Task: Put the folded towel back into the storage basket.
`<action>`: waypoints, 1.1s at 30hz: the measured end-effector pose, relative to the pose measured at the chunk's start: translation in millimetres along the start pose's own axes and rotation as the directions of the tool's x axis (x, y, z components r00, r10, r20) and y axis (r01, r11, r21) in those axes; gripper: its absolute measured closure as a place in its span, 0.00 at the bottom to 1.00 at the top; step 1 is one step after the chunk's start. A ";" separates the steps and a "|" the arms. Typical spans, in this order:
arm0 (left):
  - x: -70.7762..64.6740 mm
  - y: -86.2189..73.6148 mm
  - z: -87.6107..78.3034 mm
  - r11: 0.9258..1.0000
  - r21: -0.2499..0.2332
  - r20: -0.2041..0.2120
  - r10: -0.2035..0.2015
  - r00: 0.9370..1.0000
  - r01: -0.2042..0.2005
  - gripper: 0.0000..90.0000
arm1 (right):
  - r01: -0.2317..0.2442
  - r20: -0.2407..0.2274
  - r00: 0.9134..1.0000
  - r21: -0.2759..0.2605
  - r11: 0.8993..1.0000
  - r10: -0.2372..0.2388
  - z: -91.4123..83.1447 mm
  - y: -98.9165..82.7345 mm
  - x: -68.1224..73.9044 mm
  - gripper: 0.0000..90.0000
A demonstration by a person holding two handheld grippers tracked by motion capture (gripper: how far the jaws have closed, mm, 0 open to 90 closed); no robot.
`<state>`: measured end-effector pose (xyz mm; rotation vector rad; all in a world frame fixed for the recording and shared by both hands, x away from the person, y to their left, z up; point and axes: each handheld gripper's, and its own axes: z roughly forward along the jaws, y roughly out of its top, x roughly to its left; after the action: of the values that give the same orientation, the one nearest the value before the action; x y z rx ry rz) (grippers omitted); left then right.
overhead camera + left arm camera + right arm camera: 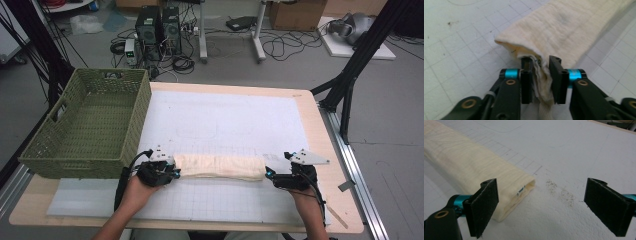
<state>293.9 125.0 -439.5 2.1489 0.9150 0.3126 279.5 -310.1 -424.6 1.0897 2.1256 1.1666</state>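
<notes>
A cream cloth folded into a long narrow strip [220, 166] lies across the white gridded mat [225, 120], near its front. My left gripper [175, 172] is at the strip's left end. In the left gripper view, that gripper [541, 62] is shut on the bunched end of the cloth [564, 25], which is squeezed between both pads. My right gripper [268, 173] sits at the strip's right end. In the right gripper view, the right gripper [541, 183] stands wide open, with the folded end of the cloth [466, 157] just beside its left pad and bare mat between the jaws.
A green woven basket [137, 120] stands on the table's left side, close to the left hand. The wooden table edge [320, 130] runs along the right. Cables, computer cases and black frame legs are on the floor beyond.
</notes>
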 end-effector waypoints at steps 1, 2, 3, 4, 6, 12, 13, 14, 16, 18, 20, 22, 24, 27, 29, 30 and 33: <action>-0.9 0.3 0.3 1.000 -0.002 -0.006 0.007 1.000 -0.007 0.88 | 0.000 0.000 1.000 0.001 1.000 0.000 -0.1 0.1 0.1 0.13; -1.5 0.9 0.2 1.000 -0.001 -0.006 0.010 1.000 -0.010 0.89 | -0.003 -0.001 1.000 0.002 1.000 0.003 -0.3 0.0 0.3 0.13; -1.6 1.1 0.1 1.000 -0.003 -0.006 0.010 1.000 -0.010 0.90 | -0.004 -0.001 1.000 0.001 1.000 0.004 -0.3 0.1 0.3 0.13; -1.2 1.2 -0.2 1.000 -0.008 -0.002 0.007 1.000 -0.007 0.91 | -0.005 -0.002 1.000 0.000 1.000 0.005 -0.4 0.1 0.4 0.13; 1.7 1.5 -2.2 0.999 -0.039 0.027 -0.028 0.999 0.029 0.91 | -0.009 -0.004 1.000 -0.003 1.000 0.009 -0.6 0.2 0.6 0.13; 7.1 2.4 -7.7 0.990 -0.105 0.077 -0.085 0.993 0.093 0.91 | -0.022 -0.009 1.000 -0.012 1.000 0.021 -0.5 2.7 1.3 0.13; 7.8 2.2 -8.0 0.989 -0.109 0.079 -0.088 0.993 0.096 0.91 | -0.026 -0.007 1.000 -0.005 1.000 0.026 0.4 3.1 1.8 0.13; 8.2 1.9 -8.1 0.988 -0.116 0.081 -0.095 0.992 0.104 0.91 | -0.032 -0.010 0.999 0.000 0.999 0.032 1.5 3.2 2.4 0.13; 8.9 1.8 -8.5 0.985 -0.124 0.088 -0.106 0.990 0.117 0.91 | -0.041 -0.018 0.999 0.018 0.999 0.041 4.3 3.1 4.1 0.13; 9.8 1.7 -9.0 0.986 -0.122 0.088 -0.100 0.991 0.111 0.91 | -0.038 -0.030 0.999 0.041 0.998 0.039 7.1 2.1 5.3 0.23; 10.0 1.3 -8.6 0.986 -0.120 0.089 -0.103 0.991 0.113 0.91 | -0.041 -0.063 0.997 0.066 0.997 0.045 10.0 0.5 6.6 0.33; 10.6 0.7 -8.3 0.986 -0.119 0.088 -0.107 0.990 0.117 0.91 | -0.050 -0.087 0.995 0.096 0.994 0.058 12.2 -0.5 7.9 0.38; 11.4 0.5 -8.5 0.986 -0.118 0.084 -0.108 0.991 0.118 0.91 | -0.062 -0.103 0.992 0.102 0.993 0.072 13.3 -1.6 8.9 0.43; 11.9 0.4 -8.6 0.985 -0.121 0.081 -0.110 0.991 0.120 0.91 | -0.063 -0.114 0.991 0.116 0.991 0.076 16.1 -3.5 11.2 0.47; 12.0 0.3 -8.4 0.986 -0.120 0.077 -0.109 0.991 0.118 0.91 | -0.058 -0.130 0.989 0.133 0.989 0.076 19.4 -4.3 12.9 0.48; 12.3 0.3 -8.5 0.986 -0.117 0.076 -0.107 0.991 0.115 0.91 | -0.053 -0.136 0.988 0.144 0.988 0.073 20.3 -4.8 14.3 0.50; 13.0 0.0 -8.3 0.987 -0.115 0.072 -0.106 0.992 0.114 0.91 | -0.021 -0.143 0.989 0.180 0.983 0.047 25.4 -6.6 18.3 0.53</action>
<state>299.2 138.8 -434.7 1.9806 0.9494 0.2343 284.4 -285.3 -444.1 1.1530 2.3723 1.1198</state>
